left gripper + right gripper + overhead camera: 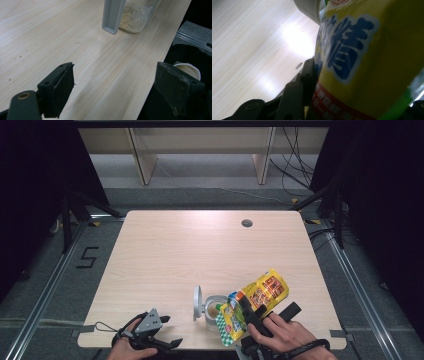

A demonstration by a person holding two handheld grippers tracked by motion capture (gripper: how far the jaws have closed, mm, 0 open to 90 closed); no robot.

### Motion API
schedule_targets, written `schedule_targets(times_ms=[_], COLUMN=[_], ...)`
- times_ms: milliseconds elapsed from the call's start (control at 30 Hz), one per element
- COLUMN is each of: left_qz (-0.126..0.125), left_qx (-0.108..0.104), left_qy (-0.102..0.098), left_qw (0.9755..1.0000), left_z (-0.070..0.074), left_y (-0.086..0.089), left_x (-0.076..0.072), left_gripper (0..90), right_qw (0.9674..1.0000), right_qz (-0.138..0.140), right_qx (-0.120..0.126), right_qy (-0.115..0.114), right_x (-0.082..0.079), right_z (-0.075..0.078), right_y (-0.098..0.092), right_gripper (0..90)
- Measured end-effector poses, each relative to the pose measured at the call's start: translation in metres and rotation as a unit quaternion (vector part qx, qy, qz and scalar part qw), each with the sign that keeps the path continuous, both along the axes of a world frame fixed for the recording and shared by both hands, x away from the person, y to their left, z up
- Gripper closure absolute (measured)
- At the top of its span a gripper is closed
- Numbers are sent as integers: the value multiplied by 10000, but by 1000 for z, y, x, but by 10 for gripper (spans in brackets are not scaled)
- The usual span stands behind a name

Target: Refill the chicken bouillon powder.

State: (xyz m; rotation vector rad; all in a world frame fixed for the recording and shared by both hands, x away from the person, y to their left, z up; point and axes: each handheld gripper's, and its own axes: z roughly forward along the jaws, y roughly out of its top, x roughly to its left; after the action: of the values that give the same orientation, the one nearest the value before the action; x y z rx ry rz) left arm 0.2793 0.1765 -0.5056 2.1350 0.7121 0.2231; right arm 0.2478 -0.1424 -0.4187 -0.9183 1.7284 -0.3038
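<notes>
A yellow snack bag (263, 292) with a green end is tilted over a clear container (216, 308) near the table's front edge, and my right gripper (267, 312) is shut on it. In the right gripper view the bag (364, 57) sits between the jaws, with one finger (308, 73) pressed on its side. The container (136, 17) holds pale grains, and its grey flip lid (113, 15) stands upright on its left side (198, 302). My left gripper (171, 330) rests at the front left of the table, open with nothing between its jaws (117, 85).
The wooden table (200, 250) has a round cable hole (246, 223) at the back right. In the left gripper view a white round rim (188, 68) shows below the table's front edge. Shelving and cables lie beyond the table.
</notes>
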Motion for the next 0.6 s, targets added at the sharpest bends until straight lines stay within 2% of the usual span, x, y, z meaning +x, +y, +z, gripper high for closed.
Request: schedule_targets(times_ms=[100,167,200,233,333,400,433,500,567,600], left_qz=[0,25,23,22,14,-103,-96,13,7,-80], left_qx=[-5,-104,-99,-98,-91,-39,-32,-96,-90,-48], left_qy=[-7,34,36,35,33,-45,-70,32,22,-47], left_qw=[10000,9999,9999,9999,10000,9999,9999,9999,10000,9999], left_z=[0,0,0,0,0,0,0,0,0,0], left_y=[0,-1,-1,-1,-1,0,0,-1,-1,0], left_x=[0,-1,-1,-1,-1,1,1,-1,-1,1], left_gripper=[157,157,157,157,157,157,157,157,157,157], right_qw=[10000,10000,9999,9999,9999,9999,9999,9999,9999,9999], right_qz=[-32,-52,16,-28,-15,-44,-45,-34,13,-19], right_qx=[-75,-54,-67,-110,-102,-96,-94,-128,-160,-135], right_qy=[-24,-13,-111,-17,-28,-23,-22,-26,-15,-24], right_x=[0,0,0,0,0,0,0,-1,0,-1], right_z=[1,1,0,0,1,1,1,2,2,2], right_y=[1,1,1,1,1,1,1,2,2,2], right_gripper=[660,660,660,660,660,660,661,661,661,661])
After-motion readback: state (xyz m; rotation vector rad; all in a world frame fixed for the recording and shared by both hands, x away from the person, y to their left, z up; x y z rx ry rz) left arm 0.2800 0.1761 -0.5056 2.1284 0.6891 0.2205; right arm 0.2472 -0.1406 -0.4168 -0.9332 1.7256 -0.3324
